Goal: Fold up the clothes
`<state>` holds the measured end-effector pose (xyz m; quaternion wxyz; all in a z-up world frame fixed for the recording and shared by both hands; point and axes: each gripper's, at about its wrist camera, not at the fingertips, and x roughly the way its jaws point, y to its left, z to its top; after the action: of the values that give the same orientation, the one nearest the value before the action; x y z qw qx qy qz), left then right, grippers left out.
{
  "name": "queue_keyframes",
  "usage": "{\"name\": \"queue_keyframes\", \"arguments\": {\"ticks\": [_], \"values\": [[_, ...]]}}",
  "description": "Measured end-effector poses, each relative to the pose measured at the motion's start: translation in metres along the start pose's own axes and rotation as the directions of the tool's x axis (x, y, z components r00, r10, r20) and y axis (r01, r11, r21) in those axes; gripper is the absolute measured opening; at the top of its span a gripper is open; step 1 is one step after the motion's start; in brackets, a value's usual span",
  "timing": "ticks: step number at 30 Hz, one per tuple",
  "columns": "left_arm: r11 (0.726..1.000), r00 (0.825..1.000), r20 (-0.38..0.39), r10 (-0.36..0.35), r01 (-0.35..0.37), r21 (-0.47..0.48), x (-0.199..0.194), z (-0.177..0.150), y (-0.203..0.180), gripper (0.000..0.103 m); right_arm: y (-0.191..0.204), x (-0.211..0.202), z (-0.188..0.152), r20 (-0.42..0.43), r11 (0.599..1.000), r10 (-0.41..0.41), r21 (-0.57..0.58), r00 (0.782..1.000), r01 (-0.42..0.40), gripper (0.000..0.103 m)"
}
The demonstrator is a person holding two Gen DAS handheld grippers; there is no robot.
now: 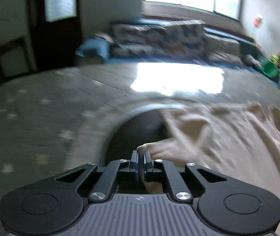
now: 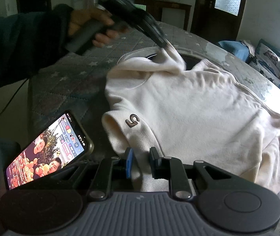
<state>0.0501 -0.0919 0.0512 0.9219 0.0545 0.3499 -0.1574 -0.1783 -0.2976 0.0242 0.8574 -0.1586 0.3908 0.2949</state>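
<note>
Cream garment being held at two points on the star-print bed

The left gripper (image 1: 141, 158), seen from the right wrist view in the person's hand (image 2: 92, 22), is clenching a fold of the cream sweatshirt (image 2: 195, 106) near its collar, which is lying across the bed (image 2: 65, 76); a lit phone (image 2: 47, 153) is resting by the near edge, and the right gripper (image 2: 141, 162) is grasping the hem between slightly parted fingers (image 2: 129, 163).
</note>
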Motion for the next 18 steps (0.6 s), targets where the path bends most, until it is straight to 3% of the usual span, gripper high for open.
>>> {"name": "queue_keyframes", "arguments": {"ticks": [6,12,18], "values": [[0.977,0.982,0.072,0.174,-0.163,-0.134,-0.051,-0.008,0.066,0.005,-0.001,-0.004,0.003,0.009,1.000,0.003,0.006,1.000,-0.003,0.019],[0.952,0.962,-0.028,0.270,-0.272,-0.139,-0.061,-0.044,0.103,0.005,-0.005,-0.011,0.012,0.028,1.000,0.017,0.023,0.999,-0.018,0.019],[0.942,0.956,-0.069,0.284,-0.292,-0.165,-0.071,-0.075,0.116,0.005,-0.008,-0.014,0.028,0.064,0.999,0.038,0.036,0.997,-0.040,0.019]]}}
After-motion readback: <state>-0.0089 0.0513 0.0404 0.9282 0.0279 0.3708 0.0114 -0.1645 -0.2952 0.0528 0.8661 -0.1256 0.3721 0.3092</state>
